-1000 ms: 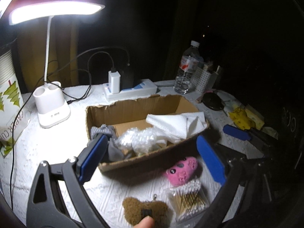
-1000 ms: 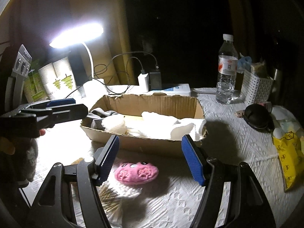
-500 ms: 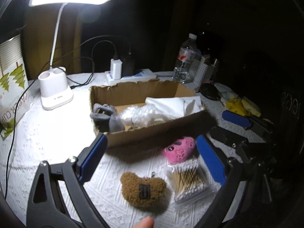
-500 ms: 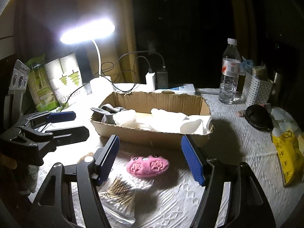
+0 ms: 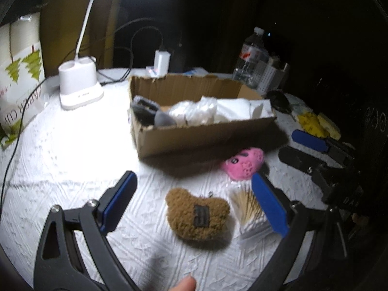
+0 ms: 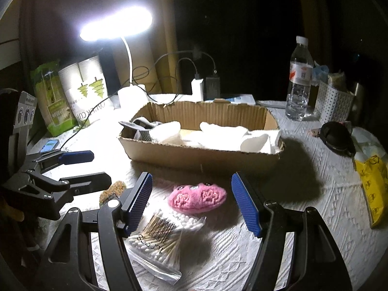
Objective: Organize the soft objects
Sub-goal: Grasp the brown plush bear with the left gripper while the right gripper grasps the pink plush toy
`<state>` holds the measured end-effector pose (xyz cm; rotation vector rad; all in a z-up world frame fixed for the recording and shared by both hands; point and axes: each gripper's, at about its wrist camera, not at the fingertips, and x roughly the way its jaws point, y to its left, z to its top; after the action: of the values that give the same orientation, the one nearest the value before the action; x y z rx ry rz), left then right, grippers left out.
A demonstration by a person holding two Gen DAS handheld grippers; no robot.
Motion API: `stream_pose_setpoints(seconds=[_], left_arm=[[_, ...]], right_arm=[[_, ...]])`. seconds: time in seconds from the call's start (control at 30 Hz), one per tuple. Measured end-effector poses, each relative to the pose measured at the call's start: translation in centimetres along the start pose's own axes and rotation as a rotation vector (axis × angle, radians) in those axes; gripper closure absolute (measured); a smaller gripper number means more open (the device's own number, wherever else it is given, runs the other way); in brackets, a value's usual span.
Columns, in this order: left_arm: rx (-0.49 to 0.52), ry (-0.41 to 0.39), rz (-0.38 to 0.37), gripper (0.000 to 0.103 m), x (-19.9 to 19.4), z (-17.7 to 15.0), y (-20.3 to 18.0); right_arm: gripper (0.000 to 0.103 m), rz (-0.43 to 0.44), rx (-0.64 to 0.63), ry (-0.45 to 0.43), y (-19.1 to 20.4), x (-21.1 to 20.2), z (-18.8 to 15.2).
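Two toys: a brown plush and a pink plush are lying on the tabletop, just outside the cardboard box.
Change: the left gripper is pulling back from the box toward the brown plush, suggesting a pickup is starting.
Jaws: both are spread, gripping nothing; the right gripper is framing the pink plush.
Count: one box holding cloths, one bag of cotton swabs, one lamp, one bottle.
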<state>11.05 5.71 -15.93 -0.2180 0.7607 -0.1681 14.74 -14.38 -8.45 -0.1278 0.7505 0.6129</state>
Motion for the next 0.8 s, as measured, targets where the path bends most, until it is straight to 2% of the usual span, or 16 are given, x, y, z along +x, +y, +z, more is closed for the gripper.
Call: stream_pose_setpoints(seconds=[0.37,0.67,0.8], left_arm=[[0.008,0.110,0.027,0.007,2.2,-1.7,-0.1],[0.029,0.156,0.030,0.007,3.7,-2.1,-0.6],[0.081,0.173,0.086,0.007,4.5,-2.4,-1.2]], right_arm=[[0.032,0.004,0.028,0.048,-0.6,2.0,-1.0],[0.032,0.008,0.059,0.107,-1.6,4.7,-1.1],[0.032,0.012,0.064,0.135,-1.9,6.0,-1.2]])
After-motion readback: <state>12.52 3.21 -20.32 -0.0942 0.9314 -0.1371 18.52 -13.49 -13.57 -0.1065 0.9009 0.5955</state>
